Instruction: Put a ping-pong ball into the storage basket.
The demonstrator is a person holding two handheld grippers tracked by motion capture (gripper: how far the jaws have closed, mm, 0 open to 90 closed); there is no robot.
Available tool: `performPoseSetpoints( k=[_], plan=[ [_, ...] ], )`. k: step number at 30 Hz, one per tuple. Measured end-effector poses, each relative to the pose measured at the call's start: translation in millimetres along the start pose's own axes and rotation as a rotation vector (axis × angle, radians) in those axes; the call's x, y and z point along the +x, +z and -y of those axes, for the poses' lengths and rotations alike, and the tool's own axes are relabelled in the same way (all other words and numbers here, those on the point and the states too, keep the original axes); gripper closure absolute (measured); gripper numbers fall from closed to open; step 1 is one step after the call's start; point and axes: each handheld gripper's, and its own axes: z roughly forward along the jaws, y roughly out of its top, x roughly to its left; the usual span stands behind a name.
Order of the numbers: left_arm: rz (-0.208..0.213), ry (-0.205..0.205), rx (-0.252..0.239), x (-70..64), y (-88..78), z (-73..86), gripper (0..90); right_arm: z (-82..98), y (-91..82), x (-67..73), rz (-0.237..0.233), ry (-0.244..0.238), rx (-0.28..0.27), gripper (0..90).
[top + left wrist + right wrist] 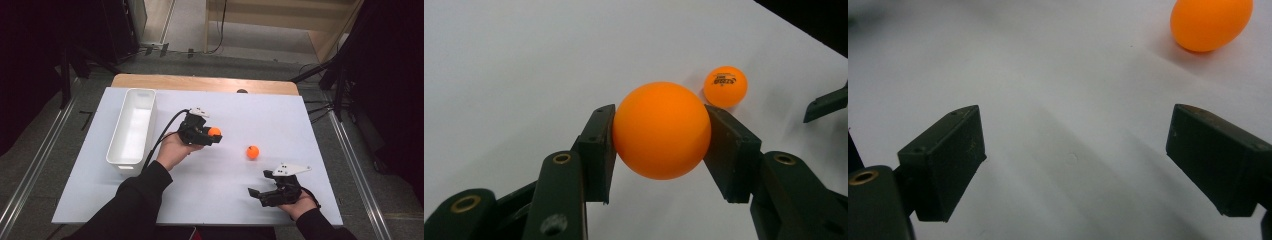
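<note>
The left hand-held gripper (212,134) is clenched on an orange ball (214,132), near the middle of the white worktop (280,120) in the high view. In the left gripper view its two black jaws press on the ball (662,130) from either side, at about nine and three o'clock of it. The person's left hand (174,150) grips the tool from behind, at roughly seven o'clock of the ball, with a dark sleeve (131,205) running toward the bottom edge.

A second orange ball (253,152) lies free on the worktop at about four o'clock of the held one, near it but apart. In the left gripper view it (725,86) sits beyond the held ball, at about one o'clock, with dark print on its face.

The right hand-held gripper (259,184) is released, jaws spread wide, low on the worktop at about six o'clock of the loose ball. In the right gripper view nothing lies between its jaws, and the loose ball (1211,24) rests at about one o'clock.

A white rectangular bin (119,158) stands well apart at nine o'clock of the left hand-held gripper.
</note>
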Motion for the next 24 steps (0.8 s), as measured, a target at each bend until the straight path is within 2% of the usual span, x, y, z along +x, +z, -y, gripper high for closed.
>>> performPoseSetpoints(
  k=[6,9,24],
  plan=[
    [0.007,-0.017,-0.012,1.3,-8.6,3.9,50.8,0.0,-0.1,0.3,-0.002,-0.009,-0.001,7.3],
    [0.013,-0.019,-0.001,1.0,-11.5,5.7,50.7,0.1,-0.5,0.9,-0.003,-0.006,-0.001,7.3],
    [0.023,-0.024,-0.004,-1.2,-30.0,15.1,50.7,-0.3,-0.6,0.9,-0.003,-0.002,-0.002,7.3]
  ],
)
